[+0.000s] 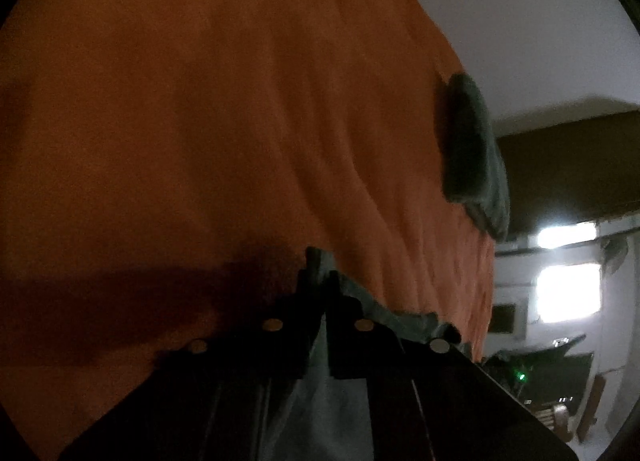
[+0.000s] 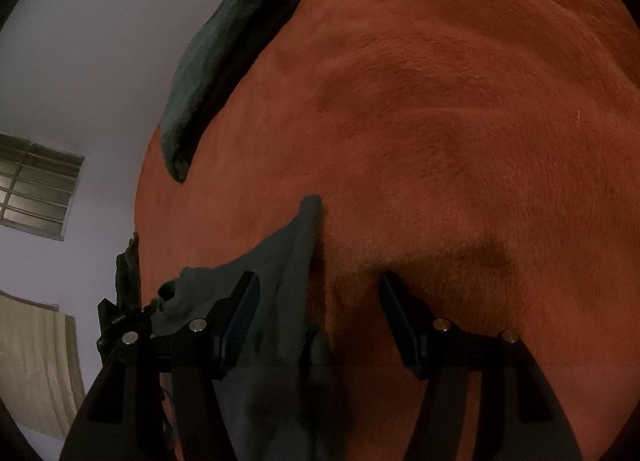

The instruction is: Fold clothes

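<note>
Left gripper (image 1: 325,301) is clamped on a corner of the grey-green garment (image 1: 384,313), low on the orange blanket (image 1: 240,121). Right gripper (image 2: 318,313) hangs spread over the same cloth, nothing pinched. Advice: keep the left pinch firm; close the right on the hem w/ both layers before lifting, so the fold stays square. Folded towel (image 2: 224,57) sits at the far edge.

The grey-green garment (image 1: 332,401) is cut off by the lower edge in both wrist views, so its full shape cannot be told. In the left view, how much cloth is pinched is hidden by the dark fingers (image 1: 304,341). At lower right, dim clutter (image 1: 536,381) is too blurred to be identified. The folded dark cloth (image 2: 224,61) is seen edge-on, its layers untold
</note>
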{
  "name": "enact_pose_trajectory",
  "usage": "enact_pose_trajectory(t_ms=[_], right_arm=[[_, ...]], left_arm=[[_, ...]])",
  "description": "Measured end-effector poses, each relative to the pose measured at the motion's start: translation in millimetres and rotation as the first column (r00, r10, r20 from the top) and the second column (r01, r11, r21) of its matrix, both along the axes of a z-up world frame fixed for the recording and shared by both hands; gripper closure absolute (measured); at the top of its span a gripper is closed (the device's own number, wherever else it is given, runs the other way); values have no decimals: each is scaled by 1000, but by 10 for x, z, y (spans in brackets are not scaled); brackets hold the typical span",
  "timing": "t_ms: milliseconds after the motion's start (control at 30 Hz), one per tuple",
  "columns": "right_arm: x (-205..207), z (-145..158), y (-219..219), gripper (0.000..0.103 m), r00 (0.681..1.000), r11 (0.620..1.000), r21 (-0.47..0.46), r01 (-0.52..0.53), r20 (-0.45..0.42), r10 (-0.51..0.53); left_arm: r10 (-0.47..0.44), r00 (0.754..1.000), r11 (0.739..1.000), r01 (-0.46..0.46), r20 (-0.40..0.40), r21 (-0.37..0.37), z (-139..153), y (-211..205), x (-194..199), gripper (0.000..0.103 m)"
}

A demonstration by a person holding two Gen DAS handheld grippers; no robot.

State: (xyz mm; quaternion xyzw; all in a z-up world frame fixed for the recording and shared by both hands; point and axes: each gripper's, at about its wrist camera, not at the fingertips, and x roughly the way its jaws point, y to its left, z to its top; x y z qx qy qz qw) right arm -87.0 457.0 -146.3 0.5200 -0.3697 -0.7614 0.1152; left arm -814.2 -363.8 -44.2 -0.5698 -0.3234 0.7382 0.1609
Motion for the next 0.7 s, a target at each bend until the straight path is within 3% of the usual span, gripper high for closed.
enact_pose_trajectory(t_ms=[200,333,433,500,600,700], right_arm=[[0,56,-26,42,1000,1000,11,-14,-21,14],[-33,74,-65,42,999,999,30,-32,-28,33],[-40,80,-73,42,999,999,19,-26,-27,27],[-28,98,-85,42,999,1000,12,-26,-25,26],[84,181,-78,42,999,1000,10,-29,-18,30],[426,361,-58,42,998,998,40,-56,-8,56]], left_arm=[[24,998,1000,-23,-59,5,283,-126,42,98],[75,997,997,-74,-32,32,272,-358,-27,98],[55,998,996,-56,23,69,115,-453,-55,97],[53,995,997,-57,81,49,-33,-481,-78,96],[76,975,994,-91,210,60,-254,-582,-113,92],[94,955,984,-132,283,121,-179,-824,-38,91]])
